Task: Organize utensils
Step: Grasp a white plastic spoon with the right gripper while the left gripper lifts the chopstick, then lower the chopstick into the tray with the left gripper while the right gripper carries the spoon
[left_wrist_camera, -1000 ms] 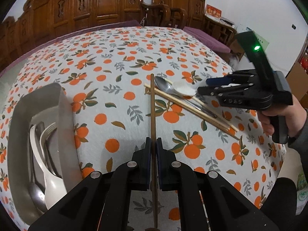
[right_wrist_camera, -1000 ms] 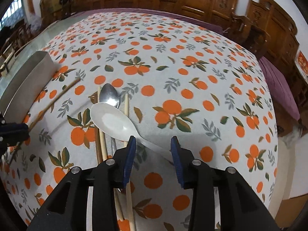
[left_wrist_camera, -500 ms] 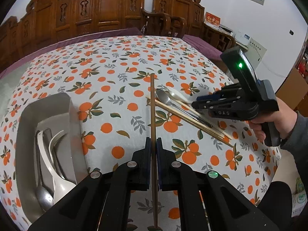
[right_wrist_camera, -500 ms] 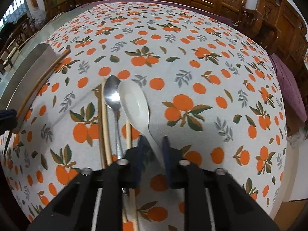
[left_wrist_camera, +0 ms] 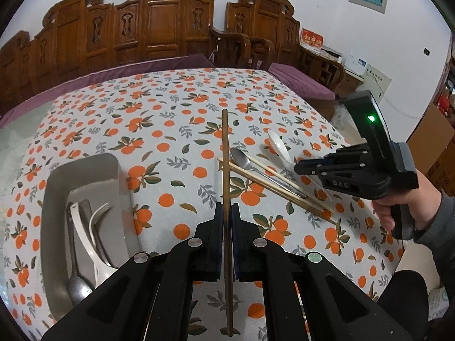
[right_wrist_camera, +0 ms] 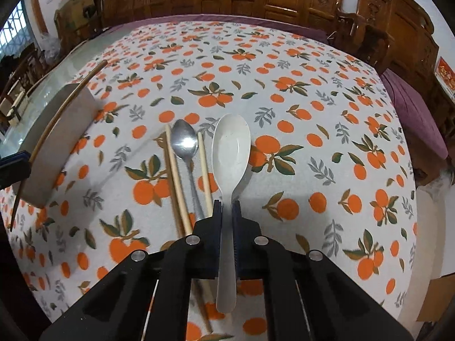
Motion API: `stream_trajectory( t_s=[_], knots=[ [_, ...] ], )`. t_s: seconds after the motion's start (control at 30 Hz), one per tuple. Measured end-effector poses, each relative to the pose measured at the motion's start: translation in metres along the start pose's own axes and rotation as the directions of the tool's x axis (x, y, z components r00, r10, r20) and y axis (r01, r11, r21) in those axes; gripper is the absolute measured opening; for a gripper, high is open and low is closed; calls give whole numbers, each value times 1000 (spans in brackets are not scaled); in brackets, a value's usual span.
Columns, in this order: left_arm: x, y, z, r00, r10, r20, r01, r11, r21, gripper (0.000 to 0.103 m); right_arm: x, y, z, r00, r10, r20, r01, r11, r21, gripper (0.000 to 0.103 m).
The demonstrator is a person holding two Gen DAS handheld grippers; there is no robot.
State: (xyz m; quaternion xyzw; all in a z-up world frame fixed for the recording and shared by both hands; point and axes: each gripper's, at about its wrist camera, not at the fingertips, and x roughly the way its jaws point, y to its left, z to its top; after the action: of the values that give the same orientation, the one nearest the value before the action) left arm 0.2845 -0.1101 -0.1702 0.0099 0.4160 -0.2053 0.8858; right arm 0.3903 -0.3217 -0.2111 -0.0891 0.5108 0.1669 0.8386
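Note:
My left gripper (left_wrist_camera: pixel 227 213) is shut on a dark brown chopstick (left_wrist_camera: pixel 225 153) and holds it above the table. The chopstick also shows in the right wrist view (right_wrist_camera: pixel 59 113). My right gripper (right_wrist_camera: pixel 227 210) is shut on the handle of a white spoon (right_wrist_camera: pixel 231 147), lifted a little off the cloth. The white spoon also shows in the left wrist view (left_wrist_camera: pixel 280 149), with the right gripper (left_wrist_camera: pixel 301 167) on it. A metal spoon (right_wrist_camera: pixel 184 142) and light wooden chopsticks (right_wrist_camera: pixel 176 176) lie on the cloth left of the white spoon.
A grey metal tray (left_wrist_camera: pixel 57 187) at the left holds a white fork, a white spoon and metal spoons. Its outer wall shows in the right wrist view (right_wrist_camera: pixel 59 145). The table has an orange-print cloth (left_wrist_camera: pixel 170 108). Carved wooden chairs (left_wrist_camera: pixel 159 20) stand behind.
My right gripper has closed on the white spoon's handle and raised it. My left gripper has risen with the dark chopstick, so the tray looks farther below.

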Motion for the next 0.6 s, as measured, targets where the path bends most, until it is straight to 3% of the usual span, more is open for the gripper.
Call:
stream_trajectory(
  t_s=[0.6],
  knots=[
    [-47, 23, -4, 998, 19, 62, -17, 999, -39, 5, -60, 64, -2, 991, 83, 109, -81, 996, -22, 8]
  ],
)
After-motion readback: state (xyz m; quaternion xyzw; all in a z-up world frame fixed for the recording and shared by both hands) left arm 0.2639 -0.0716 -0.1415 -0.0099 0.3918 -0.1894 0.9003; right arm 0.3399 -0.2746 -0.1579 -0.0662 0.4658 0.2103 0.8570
